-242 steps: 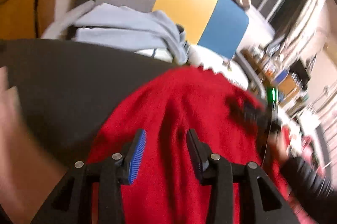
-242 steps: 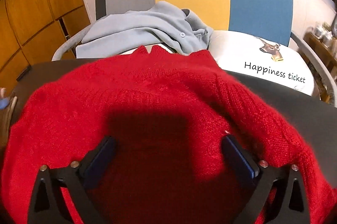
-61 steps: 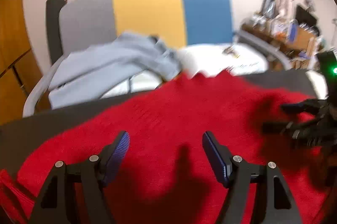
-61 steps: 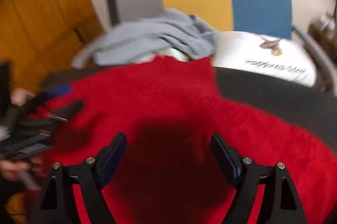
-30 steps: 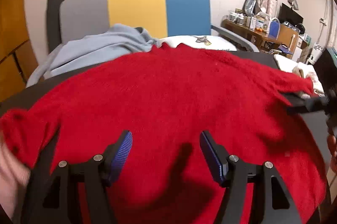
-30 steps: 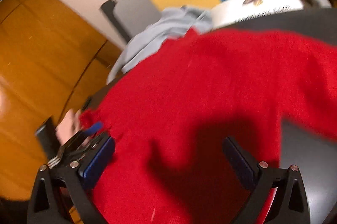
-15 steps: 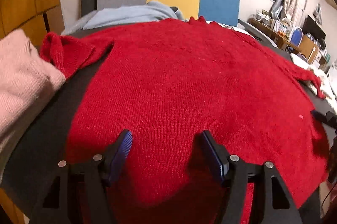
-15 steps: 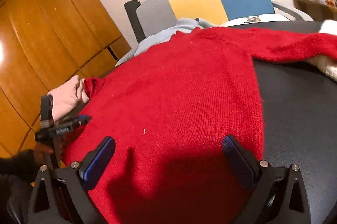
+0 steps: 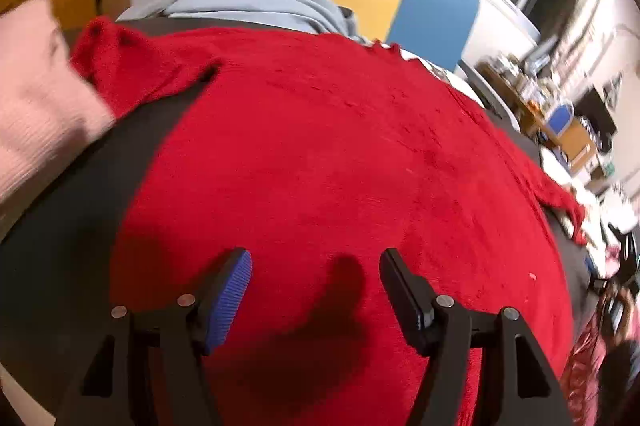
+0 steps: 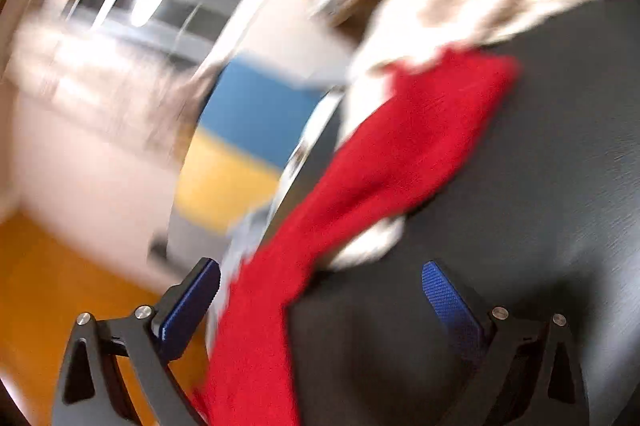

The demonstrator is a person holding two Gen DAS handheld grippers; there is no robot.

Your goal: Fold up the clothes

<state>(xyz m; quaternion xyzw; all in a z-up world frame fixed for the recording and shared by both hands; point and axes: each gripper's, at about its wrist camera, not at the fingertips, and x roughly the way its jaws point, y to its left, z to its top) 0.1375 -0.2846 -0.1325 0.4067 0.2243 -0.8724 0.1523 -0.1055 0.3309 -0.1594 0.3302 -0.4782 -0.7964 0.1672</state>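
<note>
Your red sweater (image 9: pixel 340 162) lies spread flat on the tabletop (image 9: pixel 60 226), unfolded; left gripper (image 9: pixel 316 268) gapes empty above it, right gripper (image 10: pixel 320 282) closing around its sleeve (image 10: pixel 400 150), not yet gripping.

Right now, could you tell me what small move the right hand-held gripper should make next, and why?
Probably ease onto the red sleeve and pinch it. The right hand-held gripper is closing with nothing pinched, and that sleeve lies stretched across the black table, unfolded.
</note>
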